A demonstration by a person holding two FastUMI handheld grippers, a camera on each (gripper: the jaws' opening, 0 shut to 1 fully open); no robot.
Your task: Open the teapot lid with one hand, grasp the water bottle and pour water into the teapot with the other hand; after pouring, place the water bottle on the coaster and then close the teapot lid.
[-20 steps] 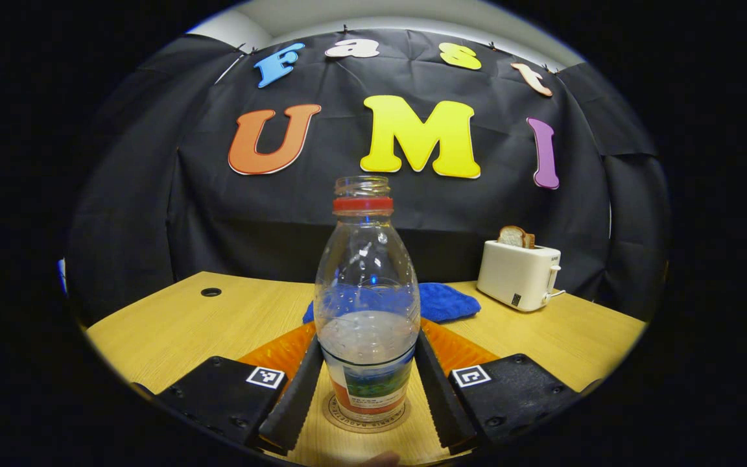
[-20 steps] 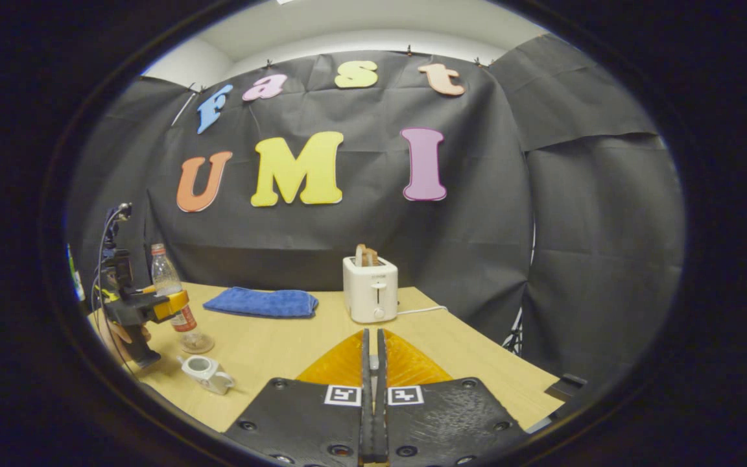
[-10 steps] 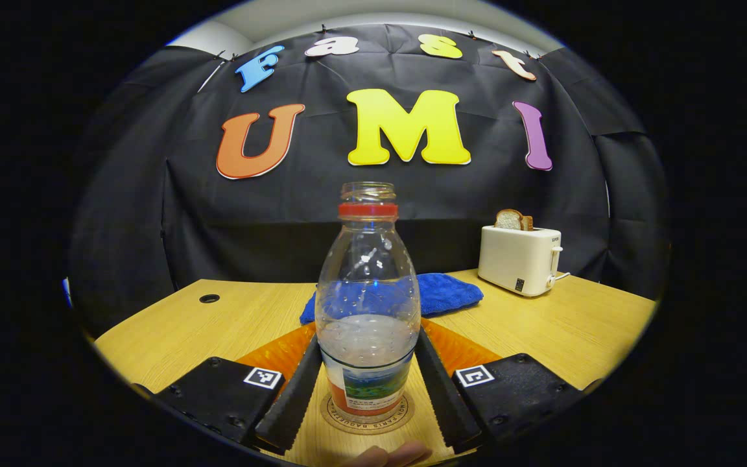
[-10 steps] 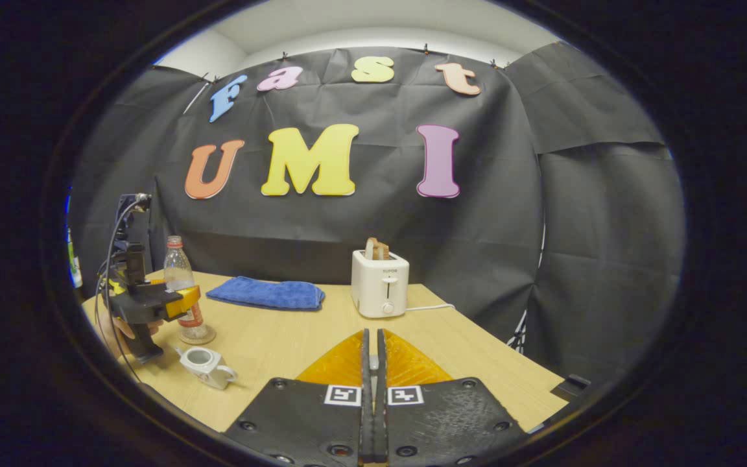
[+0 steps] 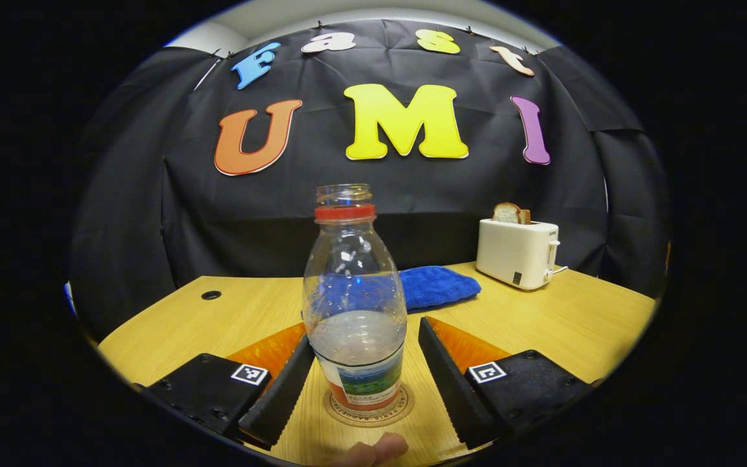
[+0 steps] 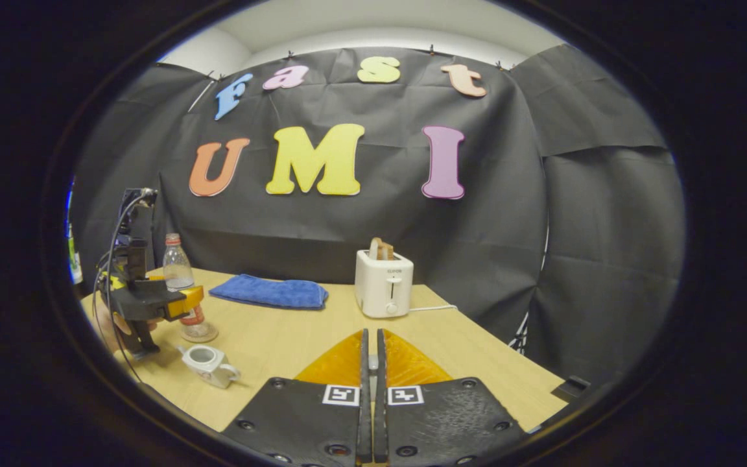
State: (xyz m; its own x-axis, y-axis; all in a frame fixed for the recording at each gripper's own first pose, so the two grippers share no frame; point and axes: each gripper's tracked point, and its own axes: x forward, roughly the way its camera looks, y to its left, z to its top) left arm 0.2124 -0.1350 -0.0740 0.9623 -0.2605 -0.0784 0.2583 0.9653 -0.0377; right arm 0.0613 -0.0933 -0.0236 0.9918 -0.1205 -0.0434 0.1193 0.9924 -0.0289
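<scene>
In the left gripper view, the left gripper [image 5: 364,389] has its fingers spread wide around the water bottle [image 5: 354,311]. The left finger [image 5: 279,405] sits just beside the label, perhaps brushing it, and the right finger [image 5: 448,383] stands apart with bare worktop [image 5: 574,324] between. The bottle stands upright on the round coaster [image 5: 367,410] at 6 o'clock, uncapped, roughly a third full. A blue cloth [image 5: 438,287] lies behind it at 1 o'clock and a toaster [image 5: 517,251] holding bread at 2 o'clock.

In the right gripper view, the small white teapot [image 6: 208,363] sits open-mouthed at 9 o'clock, lid off, near the bottle. The right gripper [image 6: 369,402] has its fingers closed narrowly together; whether the lid is pinched there I cannot tell.

The bottle looks like thin, smooth plastic: light, a little slippery, and likely to dent under a hard squeeze, so the labelled lower body is the steadiest hold. The teapot looks ceramic and fragile, so the lid should go back on gently.
</scene>
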